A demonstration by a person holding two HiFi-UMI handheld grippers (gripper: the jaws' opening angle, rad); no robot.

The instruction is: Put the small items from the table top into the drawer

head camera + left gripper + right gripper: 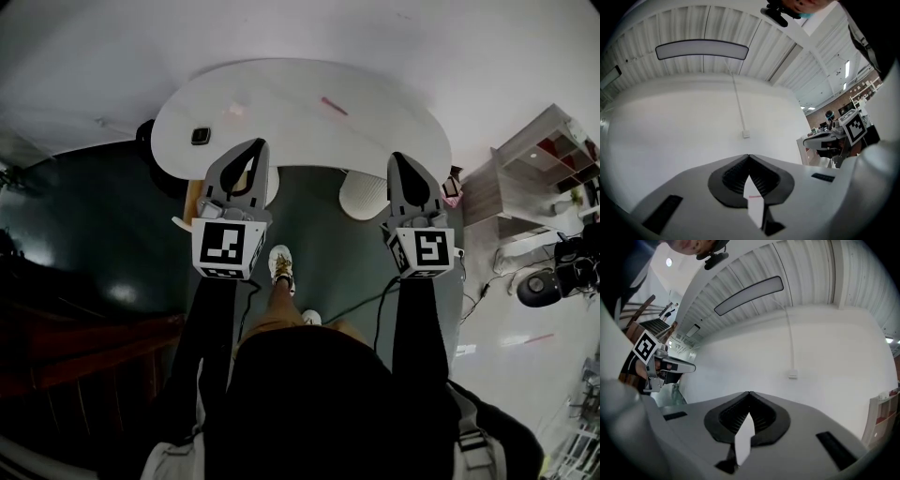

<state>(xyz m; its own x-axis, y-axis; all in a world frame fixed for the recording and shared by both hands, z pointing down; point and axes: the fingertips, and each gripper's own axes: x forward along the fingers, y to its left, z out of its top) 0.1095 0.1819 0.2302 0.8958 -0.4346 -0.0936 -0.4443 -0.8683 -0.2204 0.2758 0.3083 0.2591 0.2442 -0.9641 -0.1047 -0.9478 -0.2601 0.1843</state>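
A white rounded table [300, 131] lies ahead of me in the head view. On it are a small dark square item [200, 136], a thin red stick-like item [334, 106] and a faint pinkish spot [234, 110]. My left gripper [255, 147] is held over the table's near left edge, its jaws together and empty. My right gripper [401, 159] hangs at the near right edge, also shut on nothing. In the left gripper view the left gripper [749, 156] faces a bare white wall; the right gripper [749, 393] shows the same in its own view. No drawer is clearly visible.
A white ribbed round object [364, 194] stands under the table's near right side. Something wood-coloured [192, 202] shows behind the left gripper. An open shelf unit [548, 155] and a dark round device [539, 286] stand at the right. My feet [281, 265] are on dark green floor.
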